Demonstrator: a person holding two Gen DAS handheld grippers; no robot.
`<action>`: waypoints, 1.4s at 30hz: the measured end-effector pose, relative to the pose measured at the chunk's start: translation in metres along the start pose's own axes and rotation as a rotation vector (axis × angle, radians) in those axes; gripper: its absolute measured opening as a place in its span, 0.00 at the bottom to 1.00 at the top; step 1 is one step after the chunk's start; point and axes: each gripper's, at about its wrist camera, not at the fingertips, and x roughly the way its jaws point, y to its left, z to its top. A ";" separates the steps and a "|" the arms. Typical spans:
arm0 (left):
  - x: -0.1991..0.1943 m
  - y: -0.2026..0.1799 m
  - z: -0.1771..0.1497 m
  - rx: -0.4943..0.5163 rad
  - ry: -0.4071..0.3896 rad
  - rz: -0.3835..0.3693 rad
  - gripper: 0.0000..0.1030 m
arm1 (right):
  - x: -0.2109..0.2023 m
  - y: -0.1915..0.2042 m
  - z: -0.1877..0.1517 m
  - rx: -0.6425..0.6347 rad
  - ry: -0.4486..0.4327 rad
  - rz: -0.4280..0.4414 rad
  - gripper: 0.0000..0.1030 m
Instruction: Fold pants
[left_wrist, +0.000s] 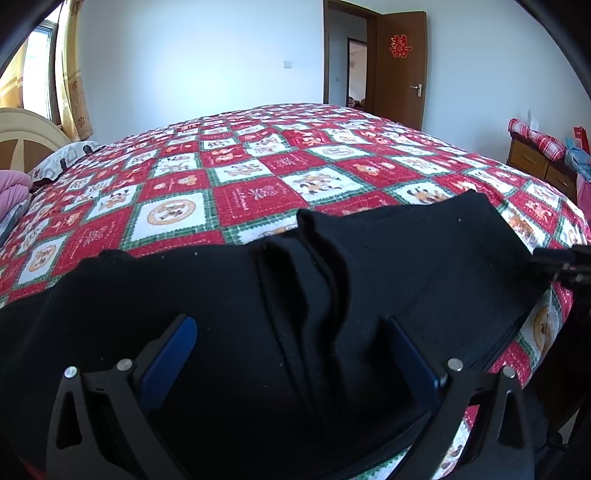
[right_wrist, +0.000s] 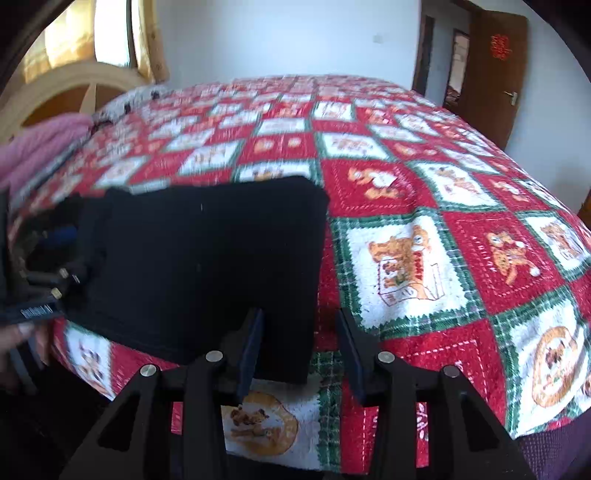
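The black pants (left_wrist: 295, 295) lie folded on the near edge of the bed (left_wrist: 258, 177), over its red, white and green patchwork cover. In the left wrist view they fill the lower frame from 8 to 4 o'clock, and their near part is hidden under the gripper body, so the full outline cannot be read. A raised ridge of cloth runs through the middle of them, from about 12 o'clock of the pile down towards 6.

The left gripper (left_wrist: 291, 350) hangs low over the pants with its blue pads (left_wrist: 170, 354) spread wide to either side of that ridge; nothing is pinched between them. Whether the fingertips press into the cloth is hard to say, black on black. At 3 o'clock a dark piece of the right gripper (left_wrist: 565, 262) pokes in at the pants' right corner, cut off by the frame.

The right wrist view is smeared with motion. It shows what the other does not: the pants' (right_wrist: 207, 266) right edge and square far corner, with bare cover beyond towards 3 o'clock. The right gripper (right_wrist: 299, 347) has its jaws partly apart, straddling the near right corner of the pants, gripping nothing as far as can be seen. At 9 o'clock the left gripper (right_wrist: 55, 273) appears as a blurred dark shape at the pants' left edge.
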 end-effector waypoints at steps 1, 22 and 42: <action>0.000 0.000 0.000 -0.002 0.001 -0.002 1.00 | -0.008 0.001 0.002 0.007 -0.025 -0.010 0.41; -0.094 0.240 -0.030 -0.258 -0.013 0.413 1.00 | -0.001 0.086 0.023 -0.103 -0.148 0.123 0.55; -0.074 0.285 -0.054 -0.361 0.030 0.229 0.51 | 0.015 0.083 0.013 -0.077 -0.113 0.108 0.55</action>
